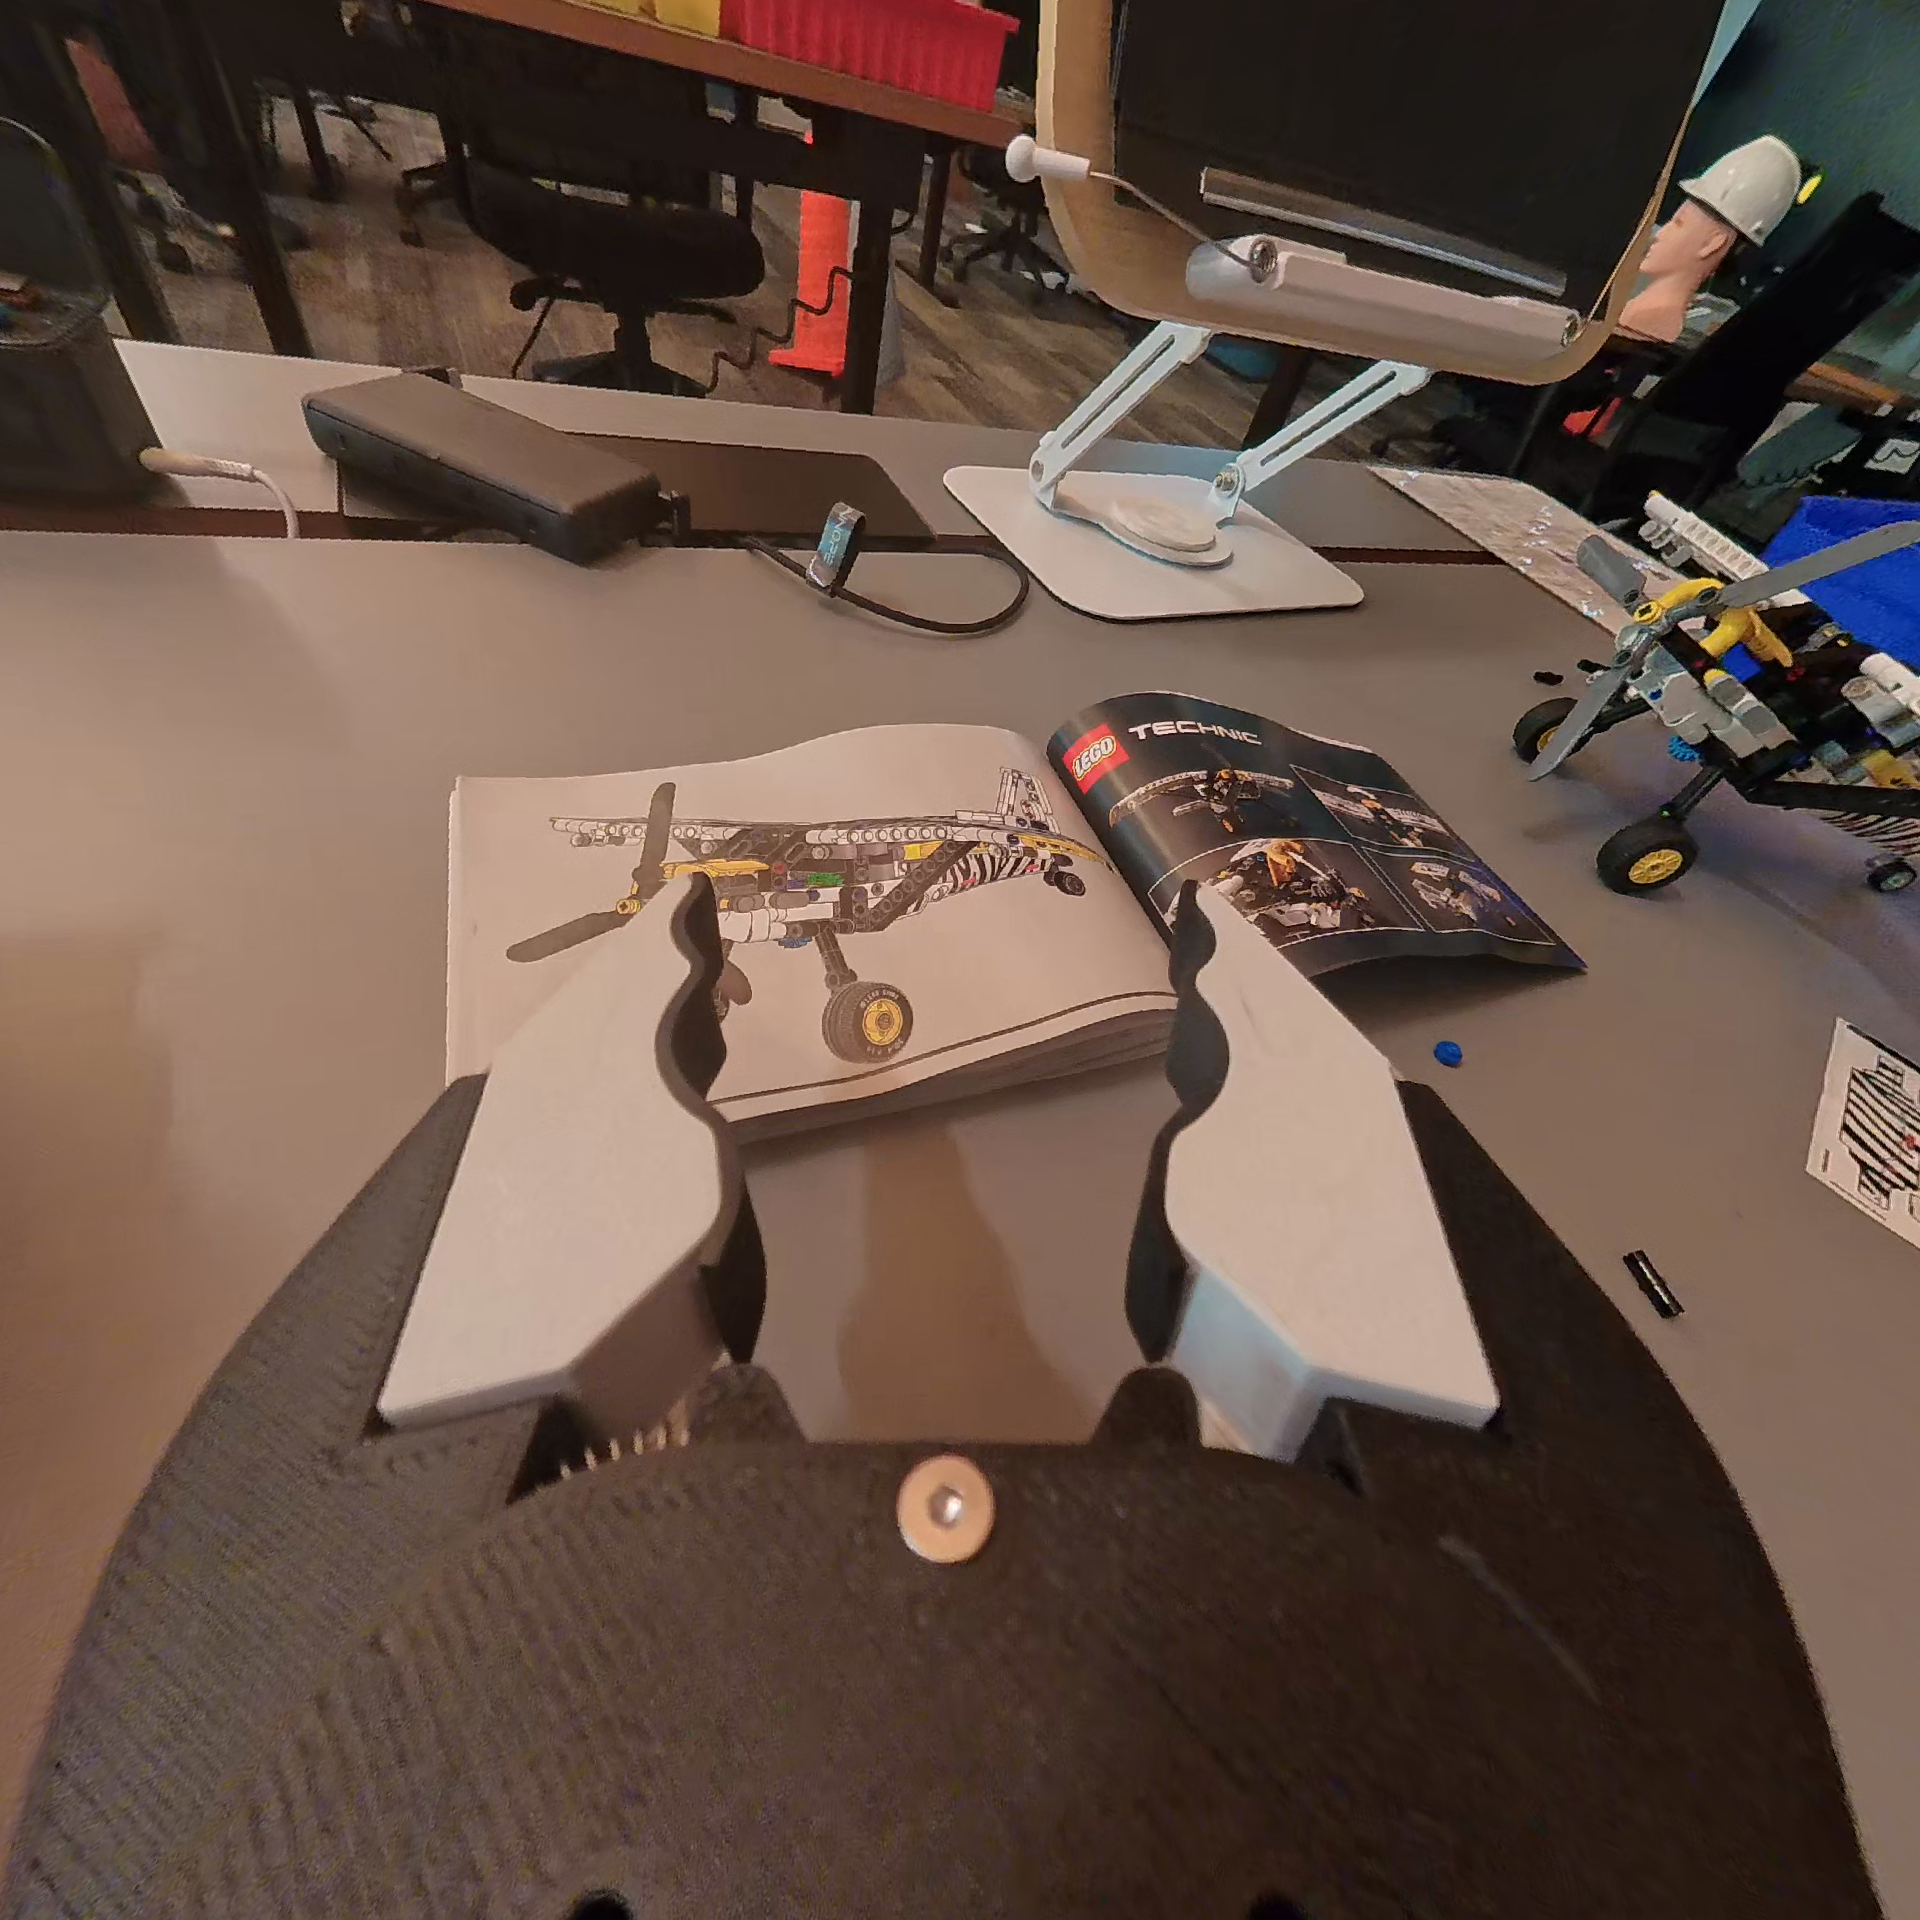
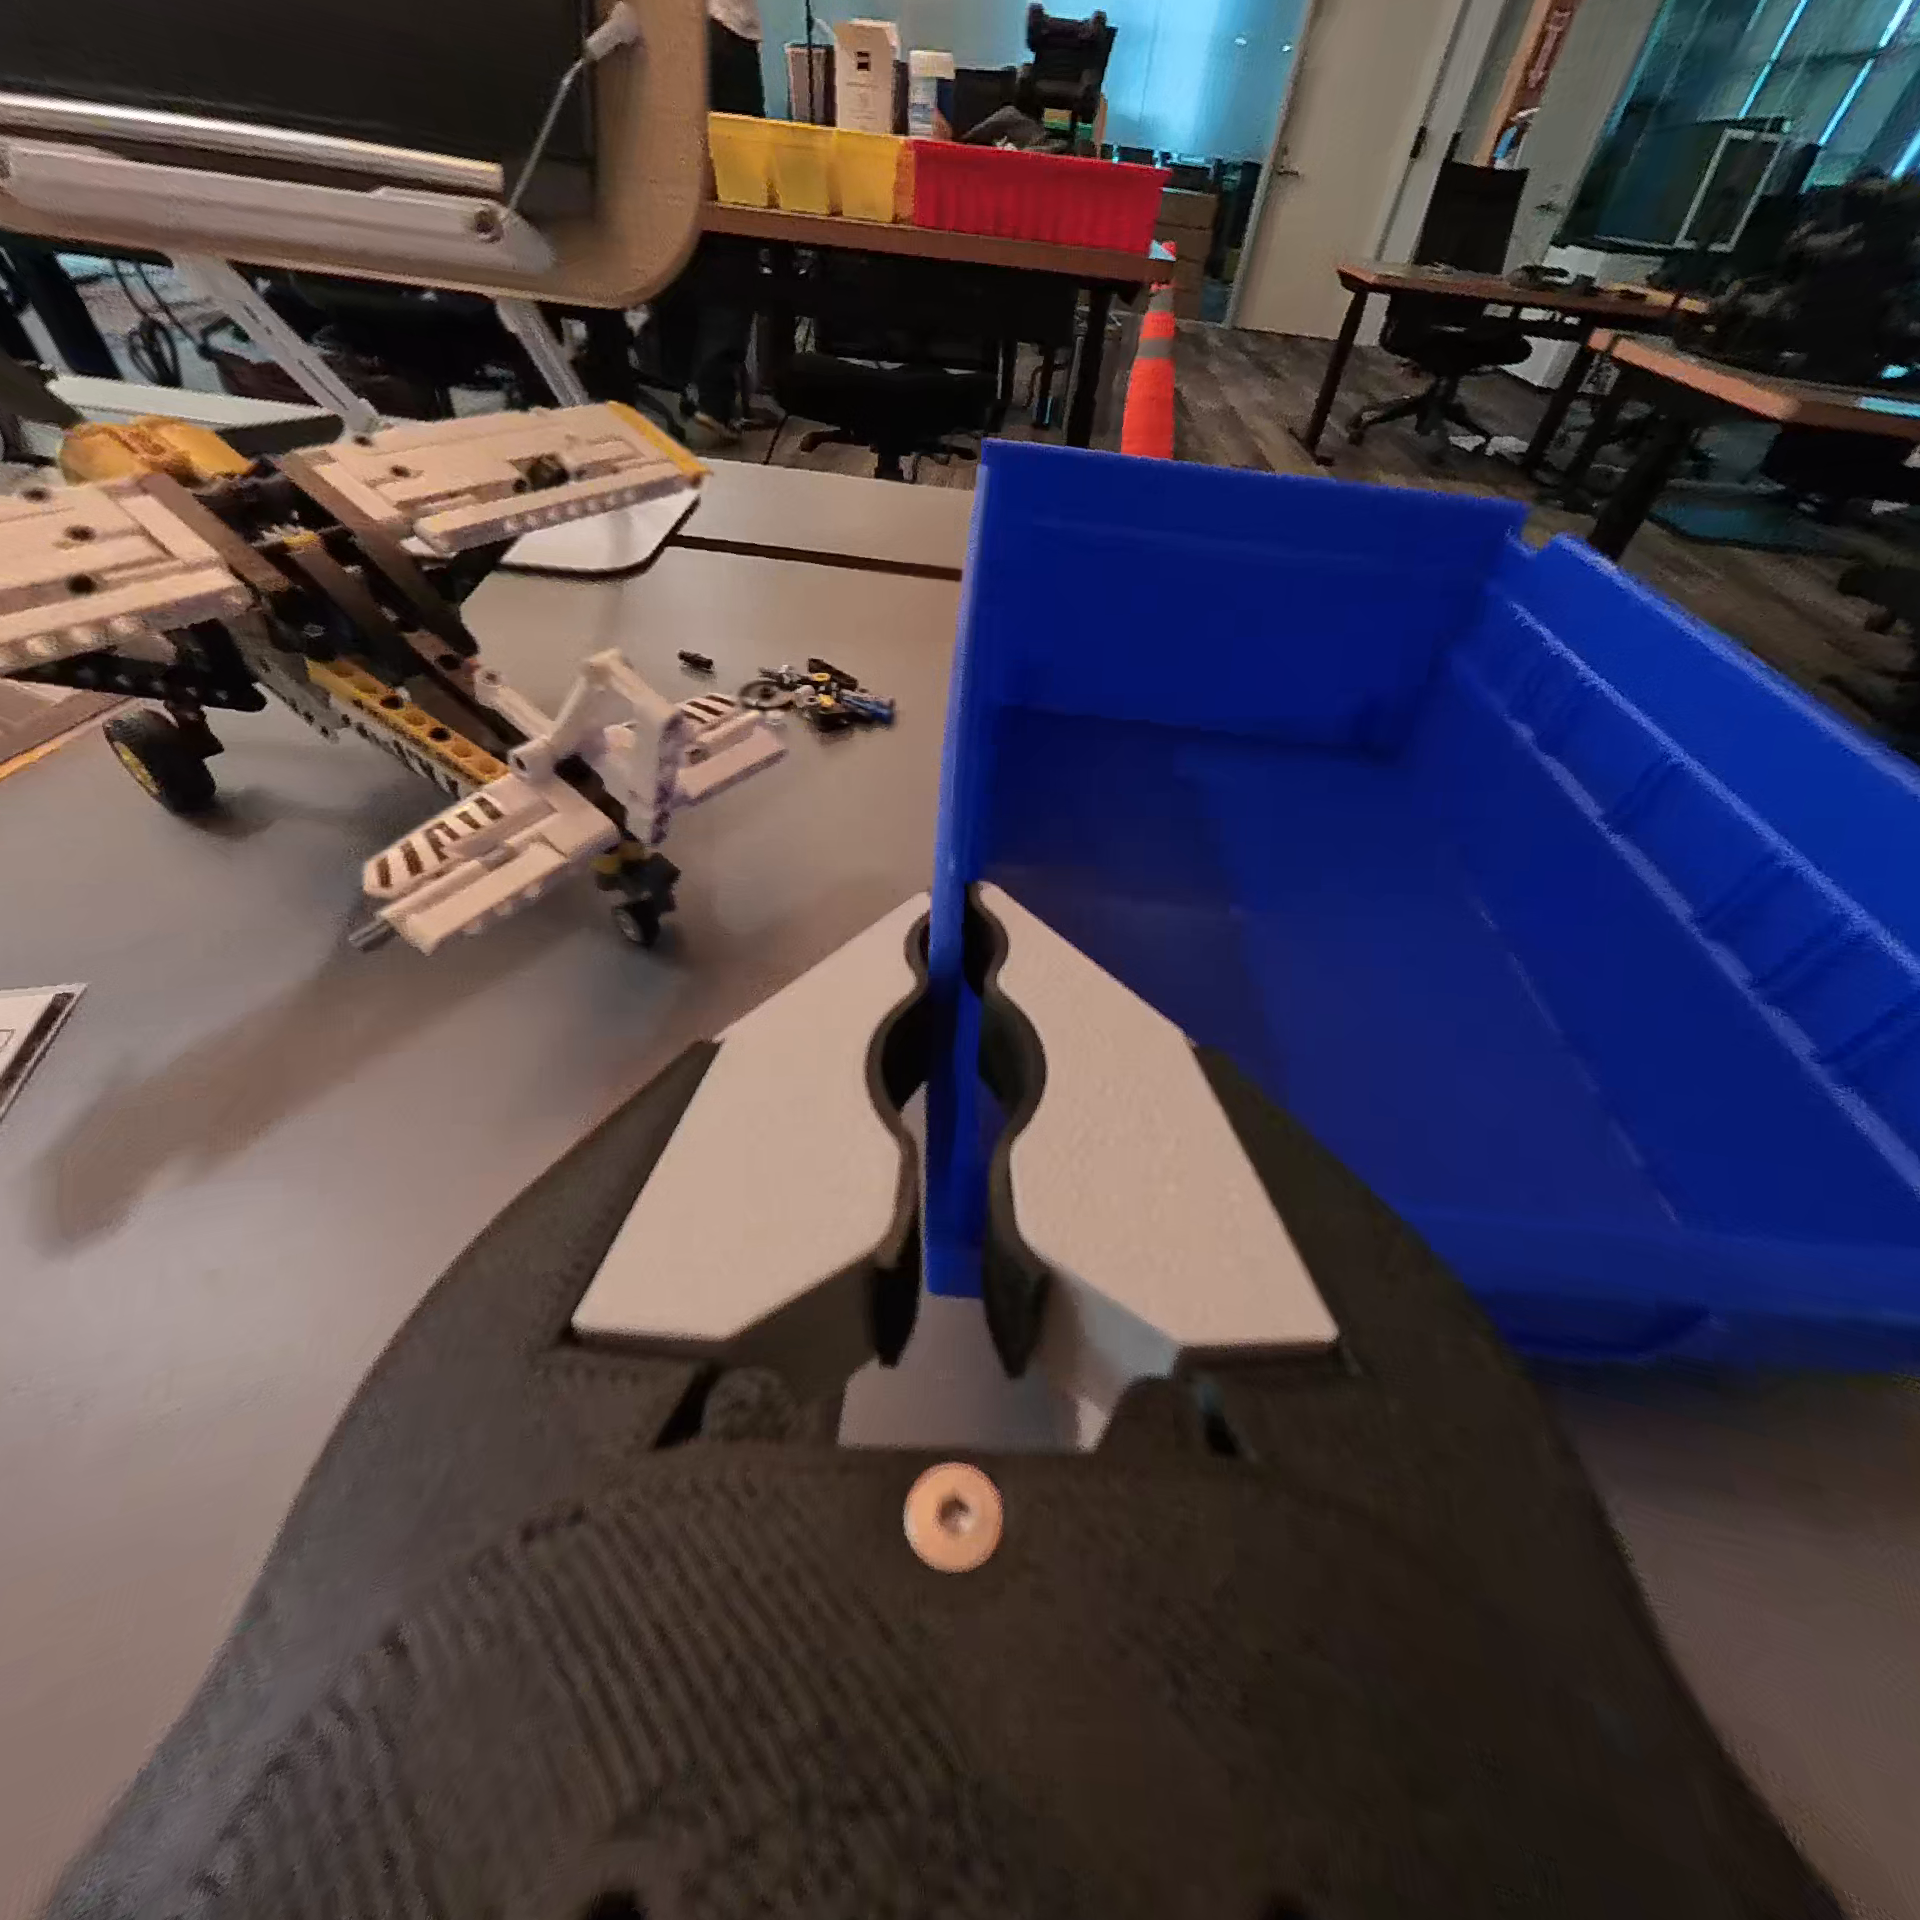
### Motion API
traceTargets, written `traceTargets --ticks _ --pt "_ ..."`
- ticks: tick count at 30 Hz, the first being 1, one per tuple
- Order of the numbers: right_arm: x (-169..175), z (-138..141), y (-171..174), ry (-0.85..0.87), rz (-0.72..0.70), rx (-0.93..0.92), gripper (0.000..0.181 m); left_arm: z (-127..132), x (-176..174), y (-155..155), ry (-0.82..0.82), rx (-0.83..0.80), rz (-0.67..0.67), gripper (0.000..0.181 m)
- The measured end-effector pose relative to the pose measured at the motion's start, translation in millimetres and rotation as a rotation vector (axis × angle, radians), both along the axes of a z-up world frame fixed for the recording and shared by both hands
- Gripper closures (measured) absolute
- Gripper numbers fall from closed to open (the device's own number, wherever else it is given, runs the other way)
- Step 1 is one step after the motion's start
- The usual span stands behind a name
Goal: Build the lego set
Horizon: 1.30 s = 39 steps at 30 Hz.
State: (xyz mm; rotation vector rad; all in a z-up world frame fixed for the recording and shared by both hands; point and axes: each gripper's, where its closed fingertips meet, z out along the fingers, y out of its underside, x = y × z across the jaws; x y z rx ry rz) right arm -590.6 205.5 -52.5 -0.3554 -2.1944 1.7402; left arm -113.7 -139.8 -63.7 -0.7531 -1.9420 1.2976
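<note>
The built lego plane (image 2: 343, 665) stands on the grey table at the left of the right wrist view, with white wings, black and yellow body, small wheels. It also shows at the far right of the left wrist view (image 1: 1714, 717). My right gripper (image 2: 951, 914) is shut on the left wall of an empty blue bin (image 2: 1455, 935), to the right of the plane's tail. My left gripper (image 1: 940, 904) is open and empty, just above the near edge of the open instruction booklet (image 1: 831, 914).
Several small loose lego parts (image 2: 821, 694) lie behind the plane's tail. A blue stud (image 1: 1446, 1052), a black pin (image 1: 1652, 1284) and a sticker sheet (image 1: 1870, 1132) lie right of the booklet. A tablet stand (image 1: 1153, 540), a black power brick (image 1: 478, 468) and cable stand at the back. Tip to tip, the grippers are about 60 cm apart. To the blue stud (image 1: 1446, 1052): left tips about 15 cm, right tips about 40 cm.
</note>
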Motion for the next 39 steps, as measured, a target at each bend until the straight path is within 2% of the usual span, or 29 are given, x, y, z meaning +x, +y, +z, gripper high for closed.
traceTargets --ticks 5,10,15,19,20,21,23,25,26,28,30,31,32,35,37,39 --pt "8.9 1.7 -13.4 0.035 0.005 0.008 0.181 -0.2 -1.0 1.2 0.002 0.004 -0.006 0.094" --pt "0.8 12.8 6.1 0.046 -0.050 -0.037 0.179 0.0 -1.3 1.9 -0.002 -0.002 -0.007 0.094" --pt "-1.0 1.0 23.6 0.044 -0.083 -0.011 0.181 1.3 0.0 1.7 0.008 -0.004 -0.002 0.094" --pt "6.5 2.6 30.8 0.137 -0.082 0.027 0.179 1.6 -0.5 2.6 0.012 -0.003 -0.007 0.095" --pt "10.4 5.8 33.0 0.145 -0.077 0.023 0.177 2.3 -1.1 3.6 0.013 -0.009 -0.012 0.096" --pt "15.4 16.5 36.8 0.158 -0.079 -0.011 0.168 3.1 -2.0 5.0 0.014 -0.016 -0.017 0.097" --pt "31.9 51.6 44.0 0.200 -0.067 -0.113 0.151 3.7 -5.4 9.3 0.013 -0.022 -0.037 0.099" --pt "71.2 88.9 36.7 0.203 0.051 -0.225 0.152 2.8 -10.7 14.2 0.004 -0.022 -0.066 0.101" --pt "104.1 101.4 24.5 0.159 0.175 -0.270 0.157 1.8 -13.3 16.4 -0.005 -0.023 -0.079 0.103" --pt "193.0 111.1 -7.3 -0.022 0.515 -0.340 0.161 -0.3 -17.5 19.3 -0.028 -0.026 -0.095 0.105" --pt "291.3 100.0 -36.6 -0.270 0.881 -0.344 0.161 -1.2 -19.5 21.2 -0.043 -0.034 -0.100 0.105" --pt "333.4 83.9 -50.7 -0.378 1.029 -0.285 0.157 -0.8 -20.2 22.1 -0.044 -0.040 -0.102 0.105" --pt "363.8 60.0 -68.2 -0.442 1.107 -0.176 0.154 -0.3 -20.3 22.5 -0.044 -0.045 -0.102 0.105" --pt "400.7 -11.0 -116.9 -0.428 1.097 0.175 0.141 0.8 -20.2 23.3 -0.039 -0.051 -0.104 0.105" --pt "407.4 -31.7 -139.4 -0.372 1.037 0.281 0.132 1.3 -20.9 24.3 -0.038 -0.053 -0.110 0.104" --pt "399.7 -46.6 -159.6 -0.245 0.931 0.364 0.135 1.1 -22.8 25.1 -0.048 -0.062 -0.119 0.103"
